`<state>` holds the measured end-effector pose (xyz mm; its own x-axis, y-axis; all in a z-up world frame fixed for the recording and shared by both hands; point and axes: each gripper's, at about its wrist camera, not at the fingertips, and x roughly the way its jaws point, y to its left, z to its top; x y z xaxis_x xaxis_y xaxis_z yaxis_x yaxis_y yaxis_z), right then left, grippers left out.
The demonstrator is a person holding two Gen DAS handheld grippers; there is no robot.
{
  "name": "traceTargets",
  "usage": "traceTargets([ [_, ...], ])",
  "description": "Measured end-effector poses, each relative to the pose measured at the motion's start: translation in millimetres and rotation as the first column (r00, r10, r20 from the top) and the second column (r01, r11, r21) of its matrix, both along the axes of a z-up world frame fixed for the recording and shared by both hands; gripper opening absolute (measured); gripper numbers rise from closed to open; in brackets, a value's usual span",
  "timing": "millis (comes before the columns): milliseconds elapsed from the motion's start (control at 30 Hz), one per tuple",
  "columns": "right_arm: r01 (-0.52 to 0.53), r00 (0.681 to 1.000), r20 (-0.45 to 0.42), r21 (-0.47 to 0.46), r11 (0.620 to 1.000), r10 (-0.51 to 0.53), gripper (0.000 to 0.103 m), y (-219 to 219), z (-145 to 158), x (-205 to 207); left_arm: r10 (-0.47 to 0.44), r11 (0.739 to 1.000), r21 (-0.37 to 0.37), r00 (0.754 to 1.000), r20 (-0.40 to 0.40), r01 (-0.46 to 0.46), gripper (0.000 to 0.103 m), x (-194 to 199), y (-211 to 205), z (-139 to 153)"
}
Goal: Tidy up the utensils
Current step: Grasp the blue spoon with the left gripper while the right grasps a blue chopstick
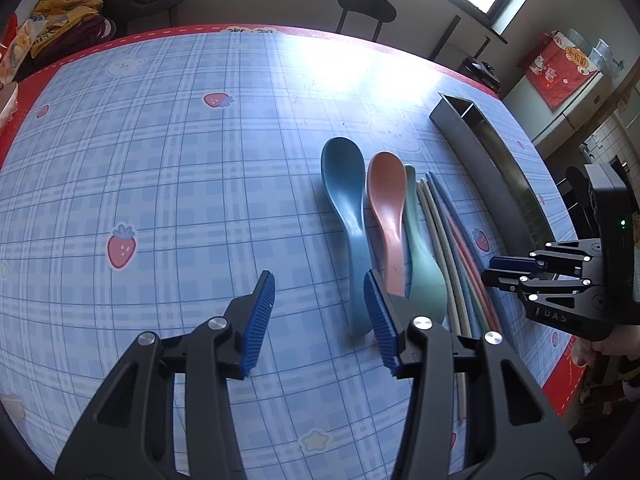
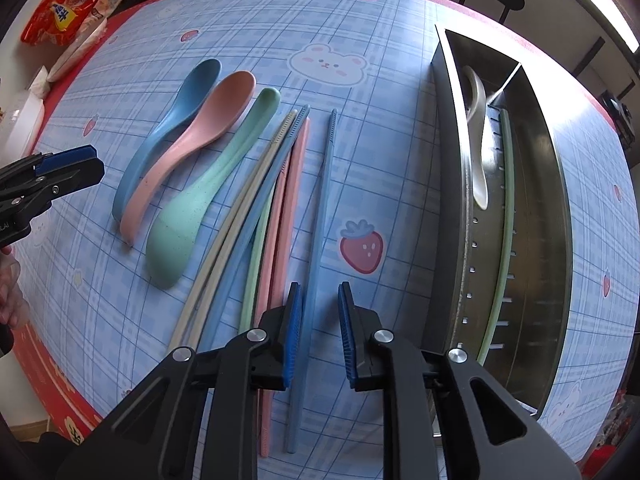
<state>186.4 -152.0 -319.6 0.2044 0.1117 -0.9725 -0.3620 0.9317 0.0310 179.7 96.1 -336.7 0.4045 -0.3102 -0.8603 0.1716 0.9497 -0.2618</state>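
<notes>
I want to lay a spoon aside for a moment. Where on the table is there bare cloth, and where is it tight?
Widest bare patch: the tablecloth left of the blue spoon. A narrower strip lies between the lone blue chopstick and the metal tray. It is tight where the spoons and bunched chopsticks lie side by side.
</notes>
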Motion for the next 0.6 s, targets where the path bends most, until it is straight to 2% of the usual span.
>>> traceTargets([
  [267,-0.03,0.999,0.032,-0.029,0.999,0.031,0.008,9.2,0.4,-6.5,-0.008,0.999,-0.039,1.0,-0.015,0.007,0.031,-2.0,-2.8,-5.4],
  [467,-0.042,0.998,0.055,-0.025,0.999,0.044,0.008,10.1,-1.8,-13.1,-0.017,0.998,-0.06,0.999,-0.028,0.015,0.029,3.7,-11.1,-11.9],
  [600,-0.053,0.996,0.071,-0.032,0.998,0.055,0.008,10.1,-2.4,-20.3,0.027,0.996,-0.088,0.999,-0.021,-0.028,0.028,11.3,-10.6,-15.4],
])
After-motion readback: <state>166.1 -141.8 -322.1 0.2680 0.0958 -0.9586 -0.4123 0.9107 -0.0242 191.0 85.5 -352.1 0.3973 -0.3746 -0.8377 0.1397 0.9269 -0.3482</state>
